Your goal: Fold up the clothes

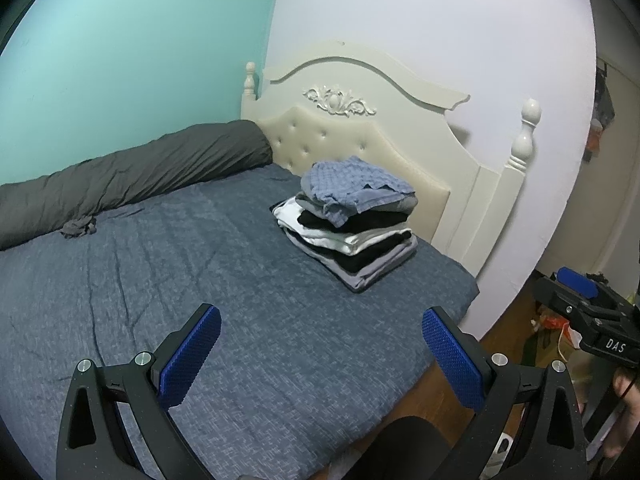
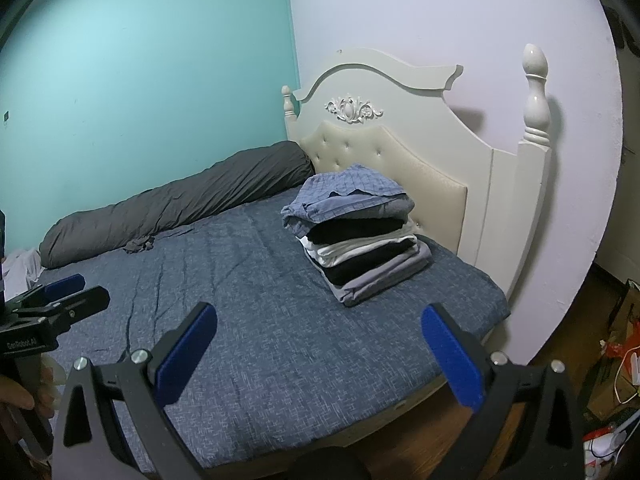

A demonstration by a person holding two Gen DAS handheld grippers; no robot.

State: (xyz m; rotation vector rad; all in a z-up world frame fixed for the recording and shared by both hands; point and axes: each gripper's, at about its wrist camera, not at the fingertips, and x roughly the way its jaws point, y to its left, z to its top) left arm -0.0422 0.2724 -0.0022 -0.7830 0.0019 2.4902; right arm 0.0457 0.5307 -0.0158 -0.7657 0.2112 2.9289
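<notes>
Hovering spread and empty, left claw (image 1: 322, 330) and right claw (image 2: 319, 326); folded stack (image 2: 360, 240) hides its lower garments.

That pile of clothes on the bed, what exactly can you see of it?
The pile of clothes is a neat stack of folded garments in soft cloth: grey at the bottom, then black and white layers by turns, and on top a blue checked piece that lies looser and more rumpled than the rest. It stands on the blue bedspread close to the cream padded headboard, near the bed's right edge. Both pairs of tongs are open and well short of it; nothing touches it but the bedspread.
</notes>
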